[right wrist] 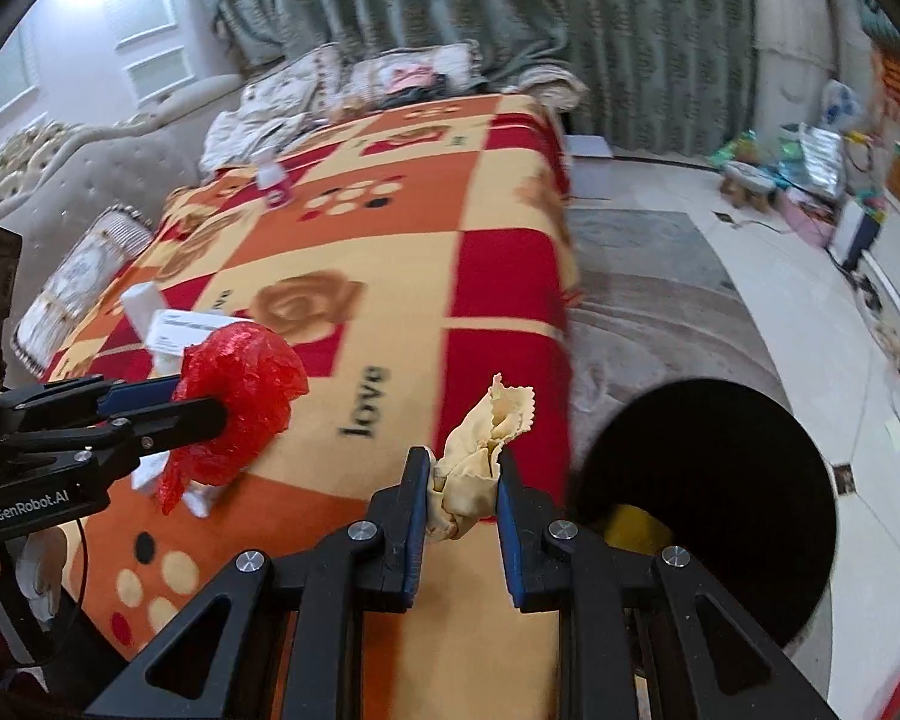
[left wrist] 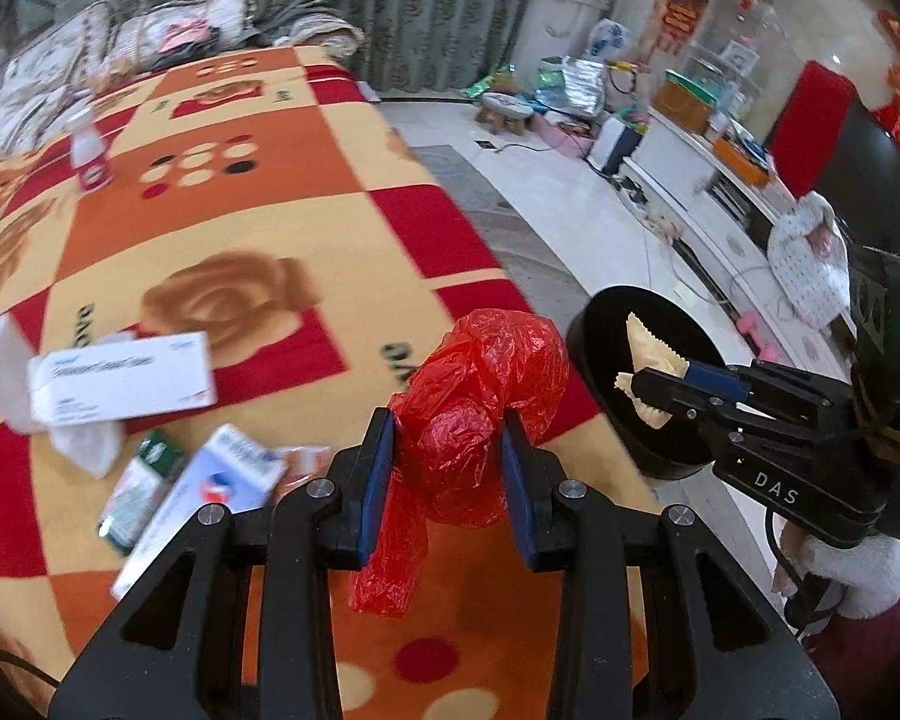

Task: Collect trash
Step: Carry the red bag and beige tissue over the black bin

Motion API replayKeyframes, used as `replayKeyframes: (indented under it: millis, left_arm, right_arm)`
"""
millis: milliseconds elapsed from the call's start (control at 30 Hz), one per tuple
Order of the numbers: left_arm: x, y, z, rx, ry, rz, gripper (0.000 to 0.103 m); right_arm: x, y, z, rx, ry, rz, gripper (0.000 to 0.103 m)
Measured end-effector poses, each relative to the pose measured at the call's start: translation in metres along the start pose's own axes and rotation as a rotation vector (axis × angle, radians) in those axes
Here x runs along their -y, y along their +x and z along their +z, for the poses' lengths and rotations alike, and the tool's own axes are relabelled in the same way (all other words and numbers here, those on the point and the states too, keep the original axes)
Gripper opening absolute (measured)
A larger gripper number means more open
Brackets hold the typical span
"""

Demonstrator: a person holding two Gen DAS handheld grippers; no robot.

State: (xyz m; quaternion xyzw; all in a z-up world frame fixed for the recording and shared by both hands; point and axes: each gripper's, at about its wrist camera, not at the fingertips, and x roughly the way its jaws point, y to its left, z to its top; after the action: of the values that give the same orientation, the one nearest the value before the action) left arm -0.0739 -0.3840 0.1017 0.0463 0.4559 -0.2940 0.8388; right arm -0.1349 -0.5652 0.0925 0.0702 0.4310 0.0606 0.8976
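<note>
While my left gripper [left wrist: 447,468] clamps the crumpled red plastic bag [left wrist: 477,414], my right gripper [right wrist: 463,501], pinching a cream pinked-edge cloth scrap [right wrist: 480,456], sits nearer the round black bin [right wrist: 708,504] off the blanket's [right wrist: 390,252] right edge.

From my left claw [left wrist: 447,474], the way across the red, orange and cream patterned blanket [left wrist: 282,228] is blocked on the left by a white flat carton [left wrist: 123,378], crumpled white tissue [left wrist: 87,450] and small medicine boxes [left wrist: 198,480]. Ahead the blanket lies bare up to a small white bottle with a red label [left wrist: 90,153]. To my right, the round black bin [right wrist: 714,510] stands just beside the bed edge, its mouth unobstructed.
</note>
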Motion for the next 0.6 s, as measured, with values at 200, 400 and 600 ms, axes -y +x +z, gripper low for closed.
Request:
replayKeyframes:
  millis: [200,400,600]
  left_arm:
    - [0.032,0.02,0.01,-0.021,0.036,-0.021,0.032]
    - [0.061,0.041,0.019,-0.044,0.064,-0.049,0.032]
    - [0.082,0.062,0.025,-0.07,0.083,-0.071,0.032]
  right_arm:
    - [0.04,-0.007,-0.012,-0.006,0.057,-0.044,0.02]
    - [0.075,-0.01,-0.022,-0.012,0.109,-0.077,0.02]
    - [0.098,-0.011,-0.03,-0.019,0.146,-0.094,0.02]
